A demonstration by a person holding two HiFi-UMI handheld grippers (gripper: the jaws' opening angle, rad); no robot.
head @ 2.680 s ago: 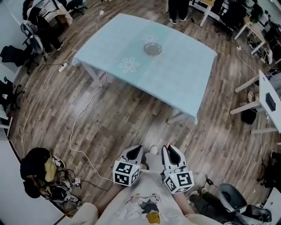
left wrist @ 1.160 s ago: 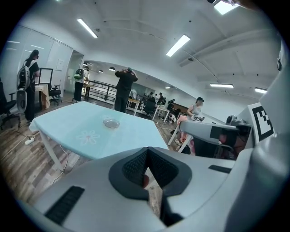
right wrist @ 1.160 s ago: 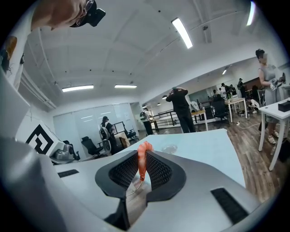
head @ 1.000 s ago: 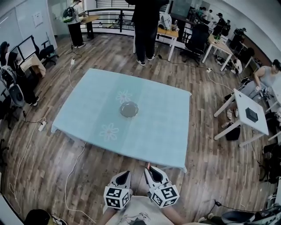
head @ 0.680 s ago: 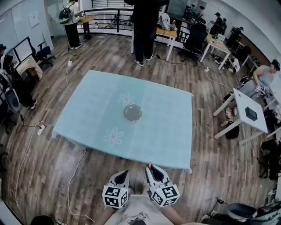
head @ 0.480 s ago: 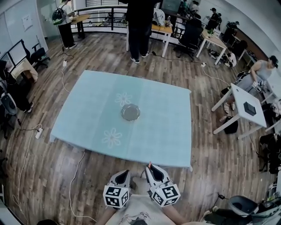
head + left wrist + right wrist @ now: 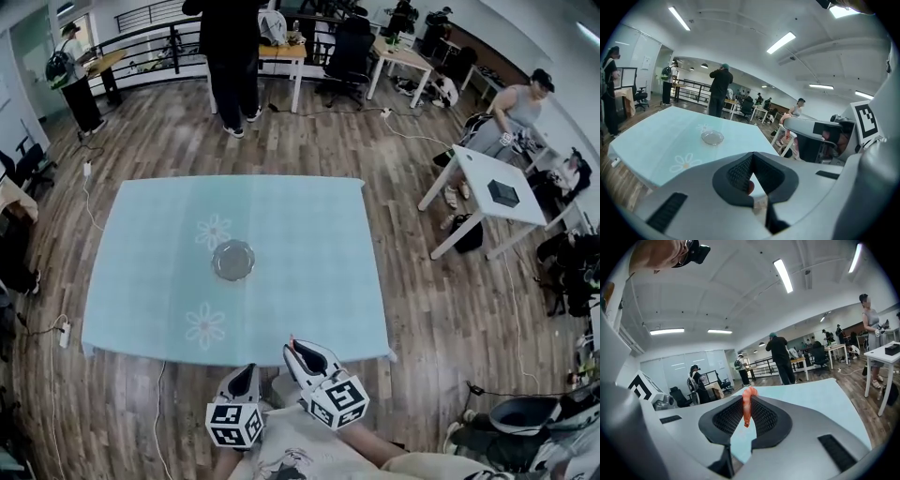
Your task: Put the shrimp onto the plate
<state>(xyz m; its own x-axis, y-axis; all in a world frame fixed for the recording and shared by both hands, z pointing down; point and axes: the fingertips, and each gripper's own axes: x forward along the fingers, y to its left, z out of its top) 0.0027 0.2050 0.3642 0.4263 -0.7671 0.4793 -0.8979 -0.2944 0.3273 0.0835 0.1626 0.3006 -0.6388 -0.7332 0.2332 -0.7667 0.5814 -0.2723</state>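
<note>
Right gripper view tells me the main worry: the shrimp [image 7: 747,409] is caught only by a narrow stretch of its body, with its curled end poking above the tips and its tail dangling free in the gap behind them. With so little of it under the pads, I judge that a jolt or a quick swing on the way over could let it slide out and drop short of the plate [image 7: 232,260]. That plate sits near the middle of the bench [image 7: 319,281], well apart from me at the near edge, so I have a long reach ahead. It also looks small and shallow, and a release from too high or off-centre could send the shrimp bouncing over the rim. Squeezing harder is no cure, I think, since a soft piece may squash or squirt sideways. As for the grip itself, the right gripper [image 7: 297,349] has its 2 fingers [image 7: 725,422] pressed nearly together, pinching the shrimp upright between them with nothing else touching it. The left gripper [image 7: 246,377] hangs low beside it, its fingers [image 7: 737,174] closed tip to tip on no object I can name. A small reddish spot [image 7: 750,187] shows in the gap behind the tips, too small to identify.
</note>
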